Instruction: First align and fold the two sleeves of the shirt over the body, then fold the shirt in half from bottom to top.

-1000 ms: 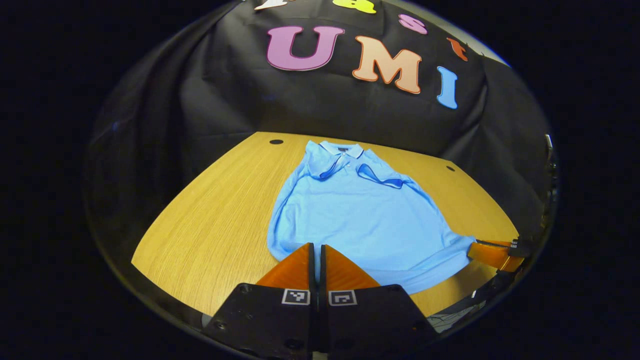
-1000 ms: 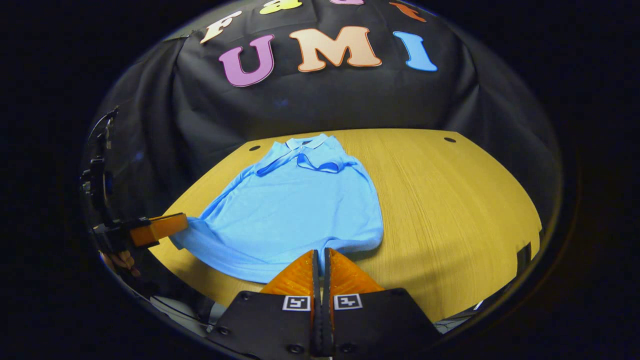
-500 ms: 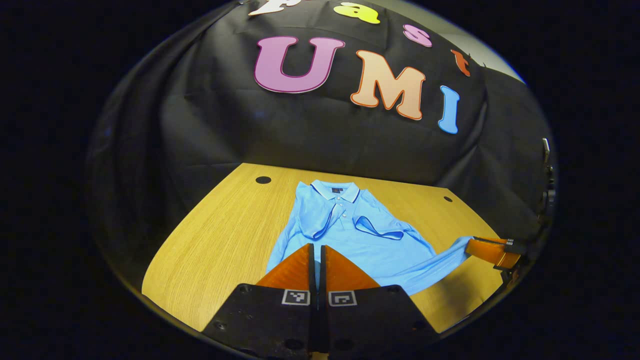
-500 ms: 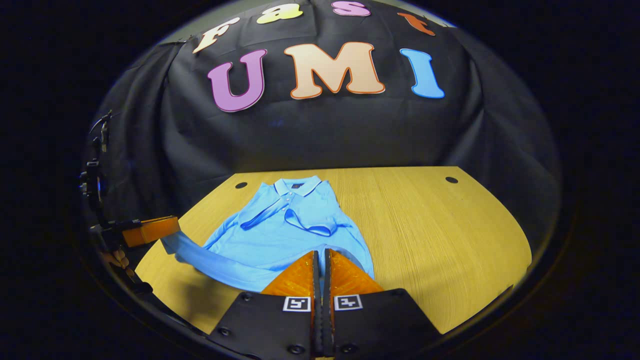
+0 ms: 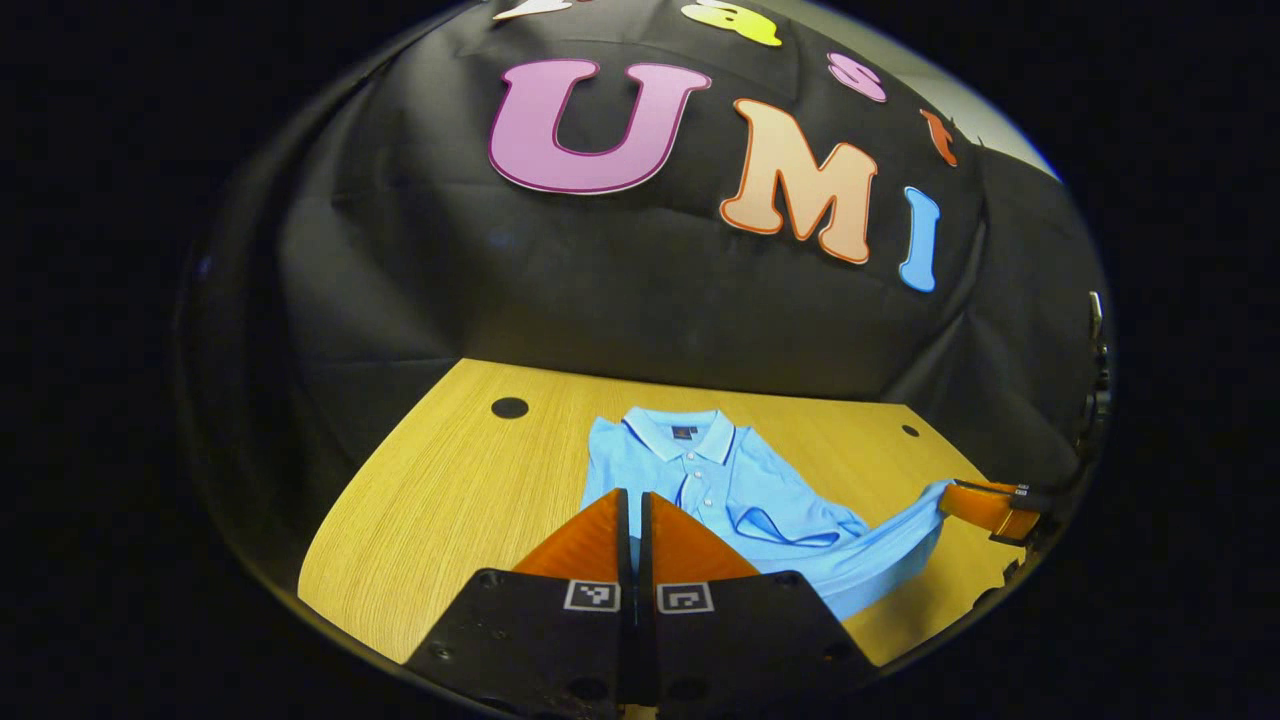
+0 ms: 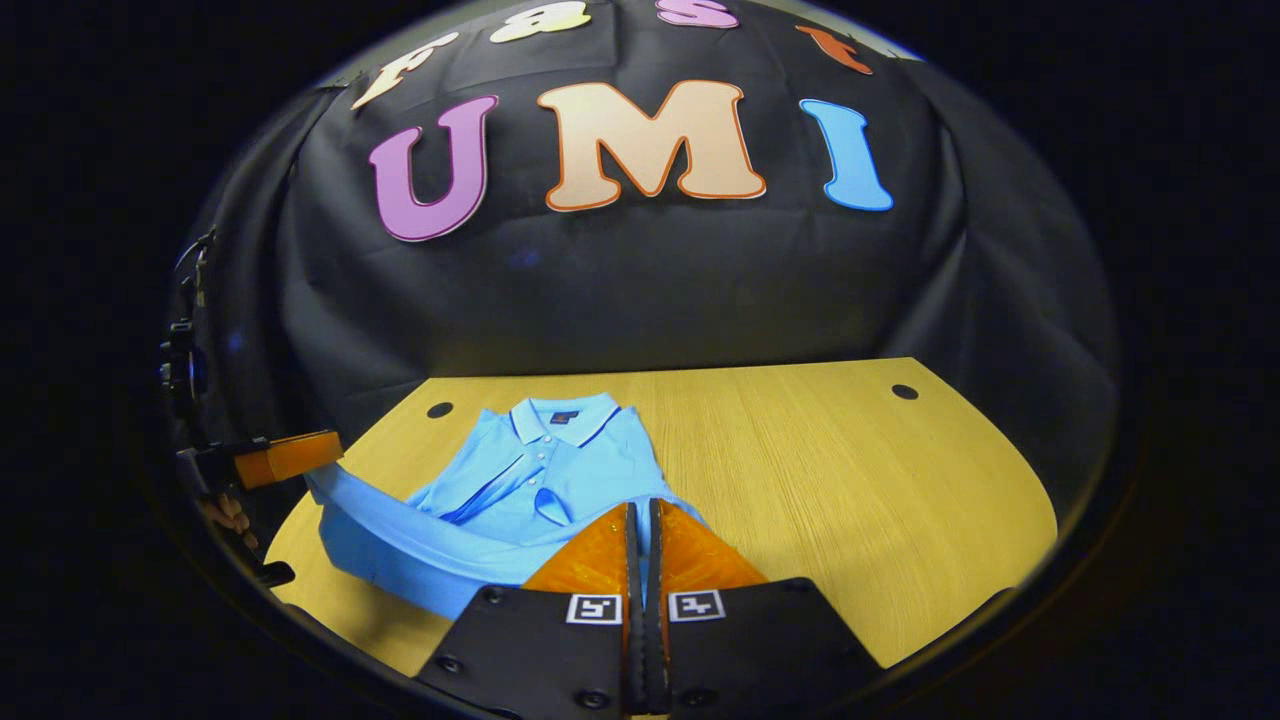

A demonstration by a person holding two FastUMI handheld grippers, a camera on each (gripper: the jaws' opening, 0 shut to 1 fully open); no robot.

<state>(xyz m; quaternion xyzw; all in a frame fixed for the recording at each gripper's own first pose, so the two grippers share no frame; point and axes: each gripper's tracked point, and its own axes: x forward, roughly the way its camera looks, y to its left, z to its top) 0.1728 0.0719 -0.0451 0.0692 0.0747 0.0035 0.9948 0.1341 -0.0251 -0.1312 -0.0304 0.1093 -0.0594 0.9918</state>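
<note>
The left gripper (image 5: 632, 520) is pinched closed on the hem of the blue shirt (image 5: 720, 480), and the right gripper (image 6: 640, 530) is clamped on the hem the same way. Between them the lifted hem hangs as a raised band above the shirt's body. Ahead of both grippers the collar (image 6: 558, 415) lies flat on the wooden table (image 6: 850, 480). Bare tabletop spreads right of the right gripper and left of the left gripper, out to the table's curved edge.
</note>
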